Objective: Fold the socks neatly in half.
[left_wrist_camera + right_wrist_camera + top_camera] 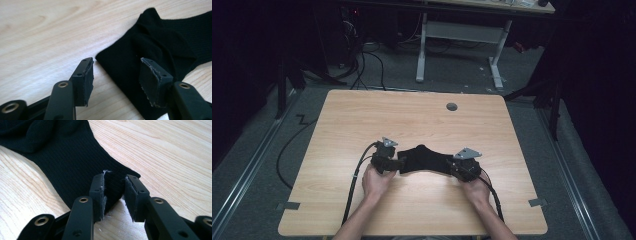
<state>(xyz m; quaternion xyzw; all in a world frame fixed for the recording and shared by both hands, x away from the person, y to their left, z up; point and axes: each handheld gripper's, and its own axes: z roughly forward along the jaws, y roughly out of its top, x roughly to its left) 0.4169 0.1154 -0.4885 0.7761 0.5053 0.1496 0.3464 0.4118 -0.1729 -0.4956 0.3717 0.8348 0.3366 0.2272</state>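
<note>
Right gripper [113, 195] pinches only the sock's [62, 152] edge and may slip; left gripper [116, 77] gapes, straddling the other end.

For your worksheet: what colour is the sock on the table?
Black sock, ribbed knit; clearest in the right gripper view.

Your surface: light wooden table [362, 120], centre of frame; grey round grommet [452, 106] near its upper edge | lying on it: one black sock [426, 159], flat, slightly below centre, stretched left to right
</note>
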